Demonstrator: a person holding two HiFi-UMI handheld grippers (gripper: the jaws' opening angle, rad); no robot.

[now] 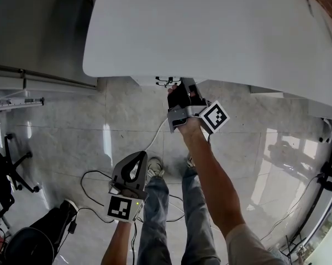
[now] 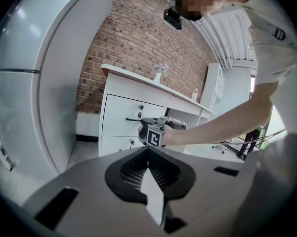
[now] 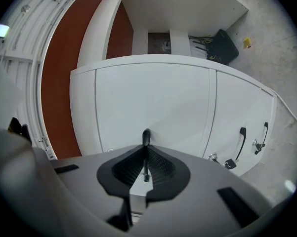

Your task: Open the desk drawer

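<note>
The white desk (image 1: 210, 26) fills the top of the head view. My right gripper (image 1: 175, 88) reaches level under its front edge. In the right gripper view the right gripper (image 3: 146, 149) is shut on the thin black drawer handle (image 3: 146, 136), whose bar runs between the pads against the white drawer front (image 3: 153, 98). The left gripper view shows the same grip from the side: the right gripper (image 2: 141, 123) on the handle (image 2: 131, 118) of the upper drawer (image 2: 119, 113). My left gripper (image 1: 141, 154) hangs lower, near the person's legs; its jaws (image 2: 148, 150) are shut on nothing.
Two more black handles (image 3: 242, 141) and key locks (image 3: 229, 164) sit on neighbouring drawer fronts. Cables (image 1: 94, 181) trail over the tiled floor by the person's feet. An office chair (image 1: 11, 167) and a black bag (image 1: 41, 233) stand at left. A brick wall (image 2: 133, 48) backs the desk.
</note>
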